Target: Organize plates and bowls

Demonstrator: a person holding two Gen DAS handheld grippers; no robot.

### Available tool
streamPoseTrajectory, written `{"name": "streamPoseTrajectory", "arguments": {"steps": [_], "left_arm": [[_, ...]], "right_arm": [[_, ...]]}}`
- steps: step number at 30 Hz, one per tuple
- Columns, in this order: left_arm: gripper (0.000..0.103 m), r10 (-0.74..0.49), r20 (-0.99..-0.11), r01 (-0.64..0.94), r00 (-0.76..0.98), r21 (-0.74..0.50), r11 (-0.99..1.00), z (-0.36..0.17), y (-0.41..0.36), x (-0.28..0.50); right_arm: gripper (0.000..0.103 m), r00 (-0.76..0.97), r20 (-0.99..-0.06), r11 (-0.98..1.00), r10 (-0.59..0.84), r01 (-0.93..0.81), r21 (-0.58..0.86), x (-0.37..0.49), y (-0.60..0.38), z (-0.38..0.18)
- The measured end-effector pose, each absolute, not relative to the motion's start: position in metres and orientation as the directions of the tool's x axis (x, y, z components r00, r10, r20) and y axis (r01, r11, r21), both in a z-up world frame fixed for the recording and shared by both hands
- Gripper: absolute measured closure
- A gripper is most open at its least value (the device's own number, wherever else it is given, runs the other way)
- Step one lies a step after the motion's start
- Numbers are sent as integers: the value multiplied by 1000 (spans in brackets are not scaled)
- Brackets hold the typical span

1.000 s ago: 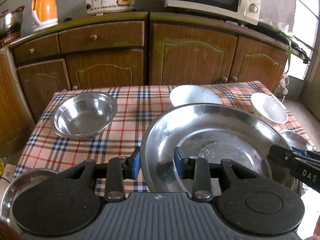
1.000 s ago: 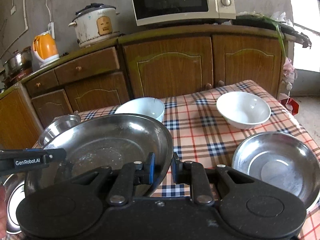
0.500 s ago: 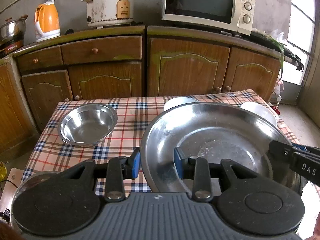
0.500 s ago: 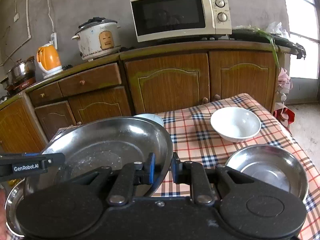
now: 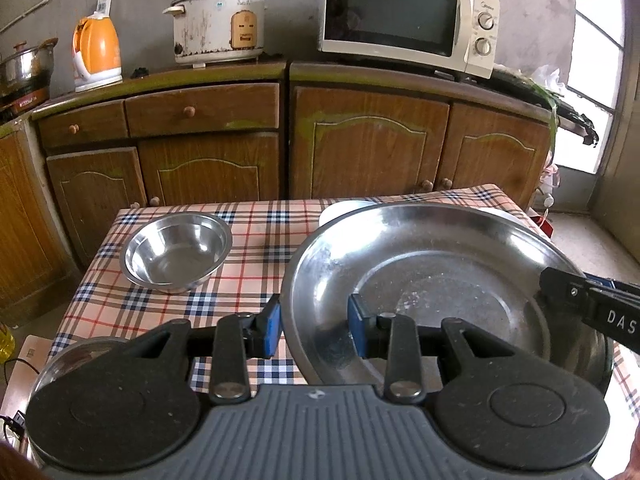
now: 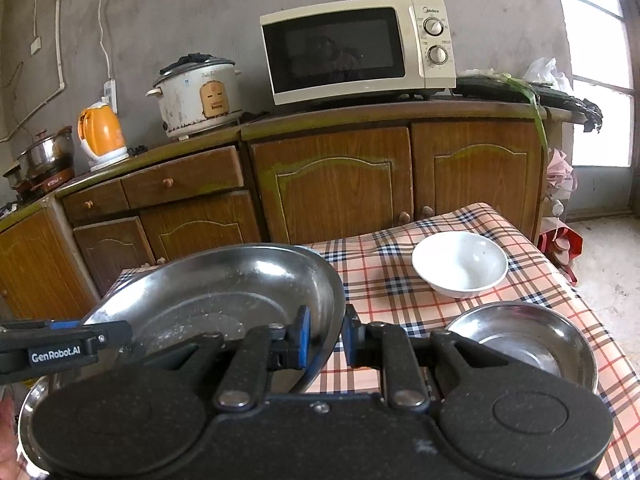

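Two grippers carry a steel plate above the table.

The table (image 5: 256,236) runs near to far; the plate (image 5: 440,280) hangs level over its middle, a steel bowl (image 5: 176,252) far left, a white bowl (image 6: 460,264) far right. The left gripper (image 5: 314,330) clamps the plate's near-left rim, the right gripper (image 6: 324,338) its right rim, so both are equally near.
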State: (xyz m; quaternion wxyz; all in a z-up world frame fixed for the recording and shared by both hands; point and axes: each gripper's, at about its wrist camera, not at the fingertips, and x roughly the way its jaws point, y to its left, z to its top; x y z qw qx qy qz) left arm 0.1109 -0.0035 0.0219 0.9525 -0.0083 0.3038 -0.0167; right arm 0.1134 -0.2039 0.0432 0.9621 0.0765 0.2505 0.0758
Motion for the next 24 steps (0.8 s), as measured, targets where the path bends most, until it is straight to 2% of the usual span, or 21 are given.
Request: {"name": "streamPoseTrajectory", "arguments": {"steps": [24], "left_arm": [[69, -44, -552, 38, 833, -21, 999, 32, -10, 82]], "right_arm": [[80, 880, -439, 976, 178, -100, 194, 85, -210, 57]]}}
